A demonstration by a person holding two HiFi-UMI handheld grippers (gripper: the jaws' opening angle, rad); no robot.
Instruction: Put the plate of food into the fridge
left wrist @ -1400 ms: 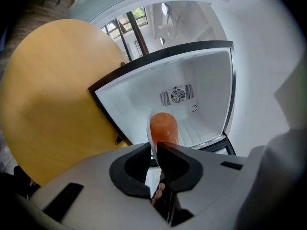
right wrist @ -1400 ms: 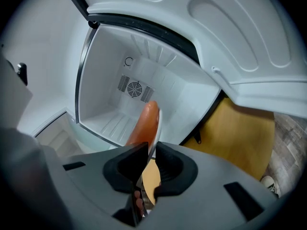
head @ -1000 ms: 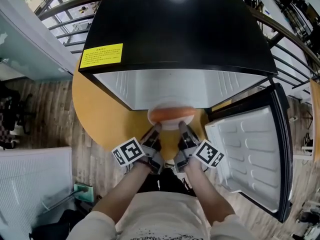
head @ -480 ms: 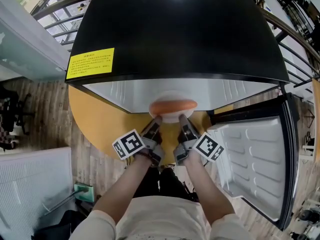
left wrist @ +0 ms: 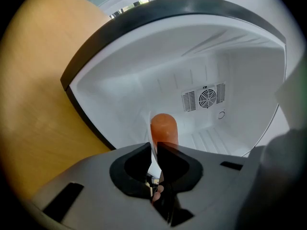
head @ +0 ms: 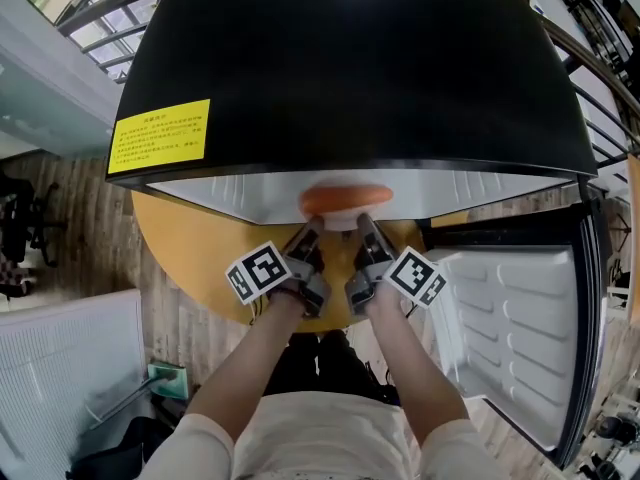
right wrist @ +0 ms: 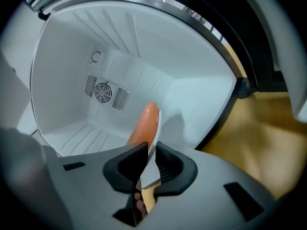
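plate (head: pixel 341 223) rim is pinched edge-on in my left gripper (head: pixel 312 231) and right gripper (head: pixel 364 227), orange food (head: pixel 346 200) on top, at the fridge (head: pixel 350 58) mouth. i should hold both level, slide in together, and set down on the white floor before letting go. nothing inside blocks me. open door (head: pixel 520 318) hangs right; yellow table (head: pixel 195 238) below.

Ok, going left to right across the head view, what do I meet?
yellow label → left gripper → right gripper → open fridge door. The plate spans both grippers, so it is left out.
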